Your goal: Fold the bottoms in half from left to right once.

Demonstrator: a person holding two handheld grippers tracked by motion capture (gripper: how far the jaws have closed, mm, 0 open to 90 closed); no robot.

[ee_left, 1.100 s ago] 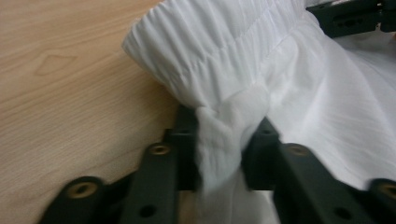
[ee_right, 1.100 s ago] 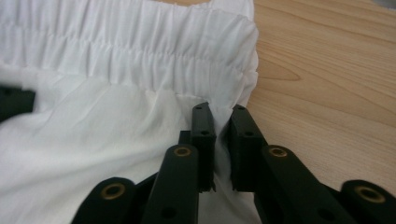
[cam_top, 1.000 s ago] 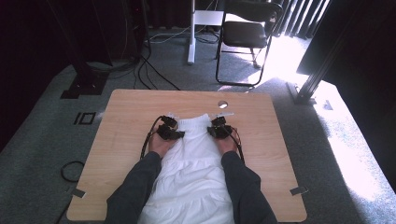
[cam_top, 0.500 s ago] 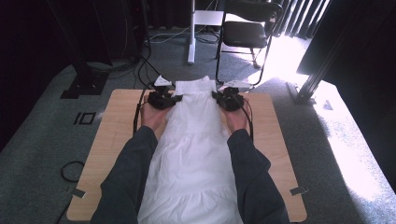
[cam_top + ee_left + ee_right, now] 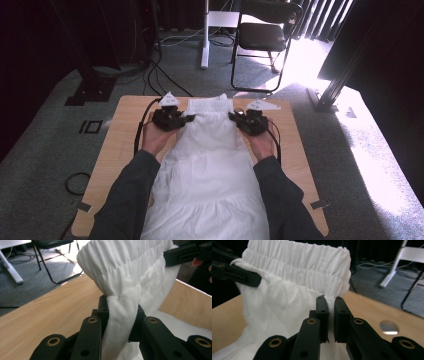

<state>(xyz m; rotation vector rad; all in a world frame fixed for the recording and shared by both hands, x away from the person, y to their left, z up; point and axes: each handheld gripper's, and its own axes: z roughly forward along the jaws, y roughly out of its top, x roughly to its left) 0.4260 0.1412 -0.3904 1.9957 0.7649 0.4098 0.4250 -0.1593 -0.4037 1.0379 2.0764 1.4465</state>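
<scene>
I see the wooden counter (image 5: 125, 145) with the white garment (image 5: 210, 170) spread down its middle, running from the near edge up toward the far edge, its gathered elastic band (image 5: 299, 262) lifted off the wood. My left gripper (image 5: 122, 315) is clamped on a bunched fold at one end of that band, near the far left corner. My right gripper (image 5: 329, 315) pinches the other end; its jaws look nearly closed on thin cloth.
</scene>
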